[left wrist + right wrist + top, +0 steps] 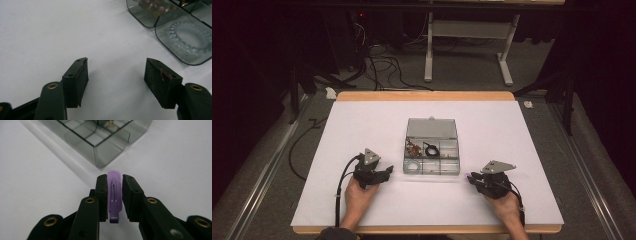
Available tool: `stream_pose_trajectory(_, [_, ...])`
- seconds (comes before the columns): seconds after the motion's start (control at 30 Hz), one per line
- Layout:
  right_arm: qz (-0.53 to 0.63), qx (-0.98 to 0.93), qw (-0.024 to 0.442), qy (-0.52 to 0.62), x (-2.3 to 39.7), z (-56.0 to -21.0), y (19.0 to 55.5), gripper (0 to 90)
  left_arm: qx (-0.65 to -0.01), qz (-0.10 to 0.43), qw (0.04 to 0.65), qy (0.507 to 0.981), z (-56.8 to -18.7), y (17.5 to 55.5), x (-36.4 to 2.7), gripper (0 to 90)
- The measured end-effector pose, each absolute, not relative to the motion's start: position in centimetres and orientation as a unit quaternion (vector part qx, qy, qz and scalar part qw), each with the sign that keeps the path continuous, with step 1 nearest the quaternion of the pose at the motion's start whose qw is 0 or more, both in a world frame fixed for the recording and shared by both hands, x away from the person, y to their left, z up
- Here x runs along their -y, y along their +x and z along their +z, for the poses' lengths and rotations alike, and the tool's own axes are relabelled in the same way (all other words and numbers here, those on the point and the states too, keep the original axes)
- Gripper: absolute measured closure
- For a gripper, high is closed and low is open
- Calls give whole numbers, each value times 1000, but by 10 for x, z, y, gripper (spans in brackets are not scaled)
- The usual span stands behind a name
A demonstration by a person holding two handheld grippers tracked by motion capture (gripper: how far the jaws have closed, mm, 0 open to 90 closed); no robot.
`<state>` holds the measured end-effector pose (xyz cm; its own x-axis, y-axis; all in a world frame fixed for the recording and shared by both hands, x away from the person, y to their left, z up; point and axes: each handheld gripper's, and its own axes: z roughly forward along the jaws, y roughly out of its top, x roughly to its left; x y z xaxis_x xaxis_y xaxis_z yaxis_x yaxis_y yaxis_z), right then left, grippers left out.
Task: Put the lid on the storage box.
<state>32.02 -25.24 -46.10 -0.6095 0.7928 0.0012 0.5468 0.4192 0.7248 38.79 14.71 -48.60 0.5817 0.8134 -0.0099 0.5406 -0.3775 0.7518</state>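
Observation:
A clear plastic compartment box [432, 148] sits open in the middle of the white table cover, its lid tilted back. It holds a black ring [431, 149], a brownish piece [414, 147] and a clear beaded ring [414, 165]. My left gripper [388, 171] rests open just left of the box; its jaws stand wide apart over bare cover, with the beaded ring [188, 37] in the box's near compartment ahead to the right. My right gripper [470, 177] lies right of the box, shut on a small purple clip [114, 195] held upright between the pads, the box's corner [107, 150] just ahead.
The white cover [362, 120] spans a wooden table [422, 95] with open room around the box. Beyond the far edge are floor cables [382, 65] and a white desk frame [467, 35]. A person's hands [357, 197] hold both grippers near the front edge.

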Motion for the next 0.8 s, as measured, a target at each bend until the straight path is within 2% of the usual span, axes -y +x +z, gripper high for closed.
stream_pose_trajectory(0.27, [389, -812, 175, 398, 251, -436, 326, 765, -420, 184, 370, 808, -486, 388, -147, 360])
stream_pose_trajectory(0.8, [410, -816, 160, 374, 228, -416, 347, 765, -419, 184, 370, 809, -486, 388, -147, 359])
